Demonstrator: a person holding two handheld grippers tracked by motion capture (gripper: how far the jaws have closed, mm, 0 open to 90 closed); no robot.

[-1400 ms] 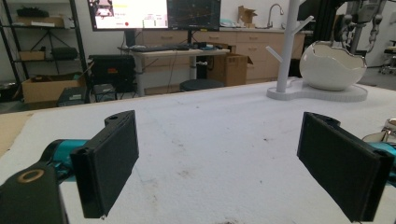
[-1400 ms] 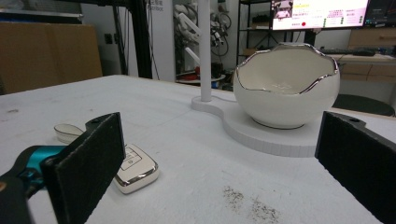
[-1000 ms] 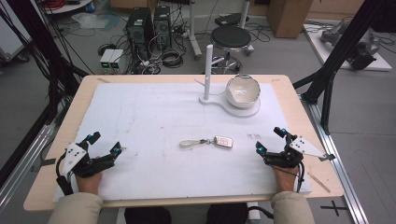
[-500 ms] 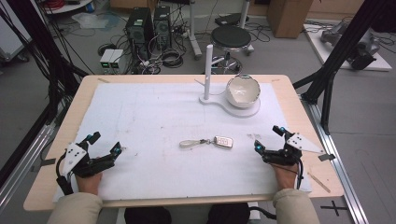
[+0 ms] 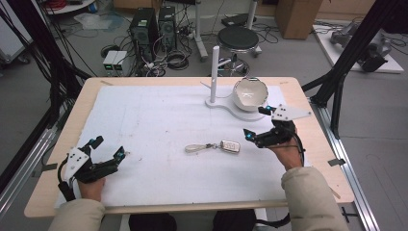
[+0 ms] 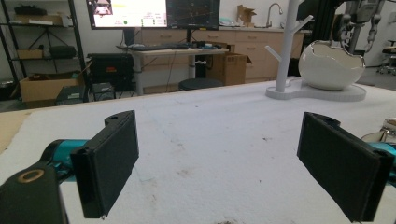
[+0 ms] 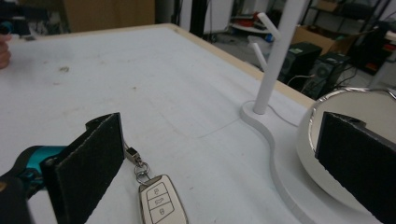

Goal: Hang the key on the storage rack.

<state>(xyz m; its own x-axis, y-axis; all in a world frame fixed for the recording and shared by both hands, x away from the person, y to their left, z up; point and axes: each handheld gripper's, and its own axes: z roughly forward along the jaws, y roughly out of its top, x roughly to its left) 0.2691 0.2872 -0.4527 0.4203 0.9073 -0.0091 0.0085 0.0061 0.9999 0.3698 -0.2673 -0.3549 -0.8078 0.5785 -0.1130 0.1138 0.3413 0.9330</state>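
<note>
High view: your right gripper [image 5: 255, 122] hangs wide open and empty, just right of the key fob [image 5: 230, 146] lying flat mid-table; your left gripper [image 5: 107, 147] rests open too. Closing on the slim fob could skid it or snag its strap [image 5: 194, 148].

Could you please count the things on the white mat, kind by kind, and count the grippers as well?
Car key with strap: 1
White stand with post: 1
White bowl on the stand's base: 1
Grippers: 2, the left gripper and the right gripper, both open and holding nothing
Total: 5
</note>
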